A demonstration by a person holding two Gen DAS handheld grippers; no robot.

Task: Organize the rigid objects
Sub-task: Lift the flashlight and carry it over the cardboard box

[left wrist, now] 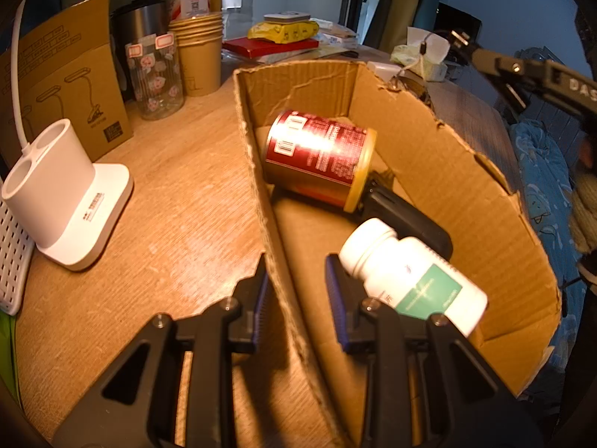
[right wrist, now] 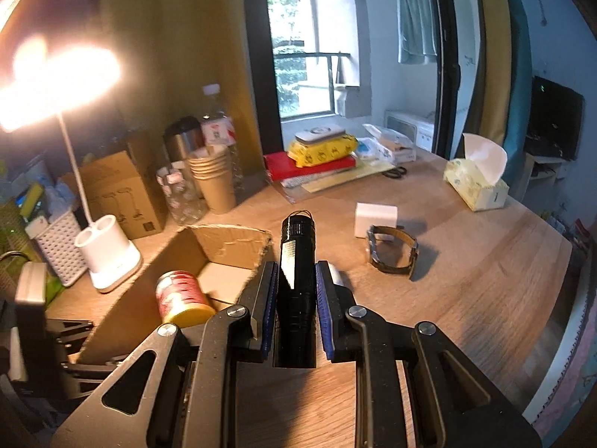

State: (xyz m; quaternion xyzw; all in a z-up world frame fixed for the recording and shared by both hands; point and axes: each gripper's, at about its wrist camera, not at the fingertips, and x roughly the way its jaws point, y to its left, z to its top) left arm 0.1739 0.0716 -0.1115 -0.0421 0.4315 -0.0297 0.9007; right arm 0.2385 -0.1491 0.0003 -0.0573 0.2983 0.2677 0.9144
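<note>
Open box (left wrist: 447,171) top; can (left wrist: 317,156) inside

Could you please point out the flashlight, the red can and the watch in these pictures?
Flashlight (right wrist: 294,272): right wrist view, on its black barrel between the pads.
Red can (left wrist: 317,149): left wrist view, on its label, lying in the box.
Watch (right wrist: 391,252): right wrist view, on its strap, on the table.

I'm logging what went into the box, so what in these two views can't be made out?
- Black object in the cardboard box, left wrist view: the red can and white bottle cover its ends.
- Can's label: washed out by lamp glare.
- Box interior, right wrist view: mostly hidden behind the right claw and the black flashlight it grips.
- Bottle's label text: blurred.
</note>
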